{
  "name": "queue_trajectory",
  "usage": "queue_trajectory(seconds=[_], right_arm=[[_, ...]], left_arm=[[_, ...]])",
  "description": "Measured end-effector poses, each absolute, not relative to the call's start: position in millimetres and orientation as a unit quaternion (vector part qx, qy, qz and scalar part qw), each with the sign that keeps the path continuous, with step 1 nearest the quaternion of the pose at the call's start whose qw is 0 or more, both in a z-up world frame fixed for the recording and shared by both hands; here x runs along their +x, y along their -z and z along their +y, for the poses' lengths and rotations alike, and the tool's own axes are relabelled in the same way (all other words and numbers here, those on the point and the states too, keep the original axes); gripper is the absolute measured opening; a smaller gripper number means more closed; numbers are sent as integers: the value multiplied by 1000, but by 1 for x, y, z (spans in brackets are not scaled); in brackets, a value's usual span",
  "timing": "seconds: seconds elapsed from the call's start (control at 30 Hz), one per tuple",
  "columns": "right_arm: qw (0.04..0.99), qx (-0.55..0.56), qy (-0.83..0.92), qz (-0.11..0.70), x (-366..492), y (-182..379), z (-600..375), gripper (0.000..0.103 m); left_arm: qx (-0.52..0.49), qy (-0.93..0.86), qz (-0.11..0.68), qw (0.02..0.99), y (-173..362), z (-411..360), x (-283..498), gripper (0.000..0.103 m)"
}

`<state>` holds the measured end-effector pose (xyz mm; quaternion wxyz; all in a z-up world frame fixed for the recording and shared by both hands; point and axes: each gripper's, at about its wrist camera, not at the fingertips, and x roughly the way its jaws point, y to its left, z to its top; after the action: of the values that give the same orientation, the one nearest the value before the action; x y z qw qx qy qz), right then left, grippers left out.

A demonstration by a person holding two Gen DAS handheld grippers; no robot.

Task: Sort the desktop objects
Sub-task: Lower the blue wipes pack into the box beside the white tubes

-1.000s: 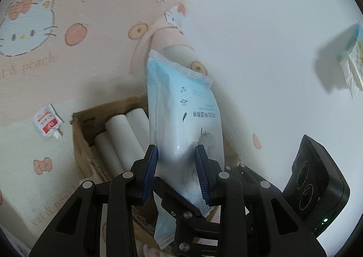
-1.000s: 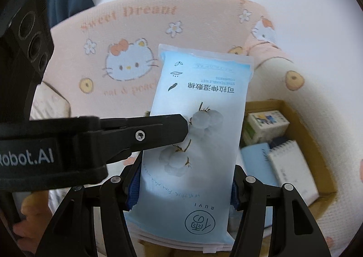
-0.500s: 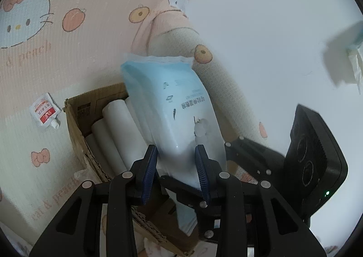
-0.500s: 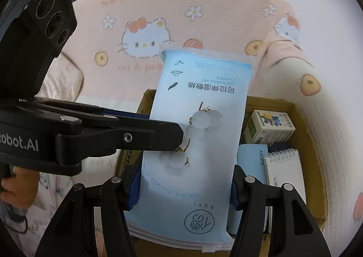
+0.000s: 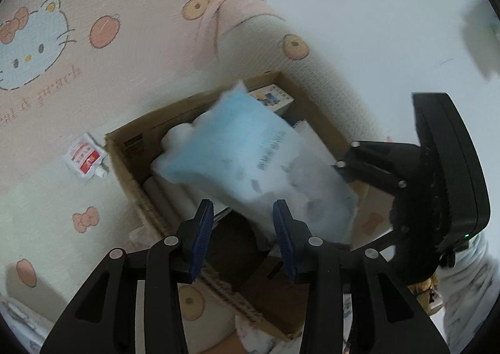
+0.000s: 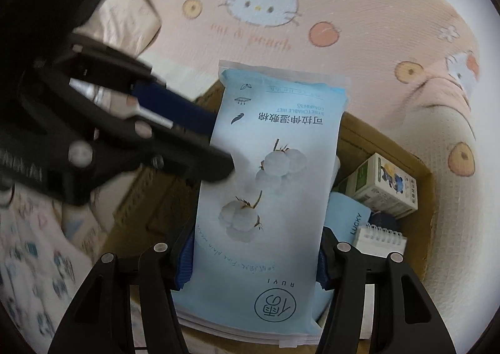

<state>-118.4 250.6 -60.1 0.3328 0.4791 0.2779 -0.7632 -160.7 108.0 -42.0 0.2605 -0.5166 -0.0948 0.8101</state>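
A pale blue wet-compress pack (image 6: 272, 182) printed with cotton bolls stands upright between the pads of my right gripper (image 6: 254, 247), which is shut on its lower sides. It hangs over an open cardboard box (image 6: 390, 147). In the left wrist view the pack (image 5: 250, 150) is blurred and tilted above the box (image 5: 125, 147). My left gripper (image 5: 243, 207) has its jaws opening; its blue pads stand apart from the pack, whose lower edge lies just beyond the tips. Seen from the right wrist, the left gripper (image 6: 215, 147) reaches in at the pack's left edge.
The box holds white rolls (image 5: 175, 194), a small printed carton (image 6: 387, 191), a blue "LUCKY" item (image 6: 350, 219) and a spiral notebook (image 6: 384, 240). A red-and-white sachet (image 5: 84, 160) lies on the pink cartoon-cat blanket (image 6: 265, 41) left of the box. A white wall rises behind.
My left jaws, shut on the pack a second ago, have spread and let it go. The right gripper rolled with the pack and sank closer to the box.
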Motion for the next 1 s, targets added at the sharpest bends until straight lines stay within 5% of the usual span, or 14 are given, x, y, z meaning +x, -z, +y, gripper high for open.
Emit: queue_trajectory(seconds=[0.6,0.67,0.73,1.0], right_arm=[[467,451,621,439,-105,64,256,56],[473,456,614,438,-107,65,256,56],[475,463,608,436,-106,66,256,56],[493,476,560,466,-109,75,259,57]], left_arm=[[-559,-767,-122,291,61,121,-215,57],[-568,-761,-122,288,66,122,-215,49],[-579,-751,-126,293,69,123,-213,30],[-595,-746,-100,281,68,132,-202,25]])
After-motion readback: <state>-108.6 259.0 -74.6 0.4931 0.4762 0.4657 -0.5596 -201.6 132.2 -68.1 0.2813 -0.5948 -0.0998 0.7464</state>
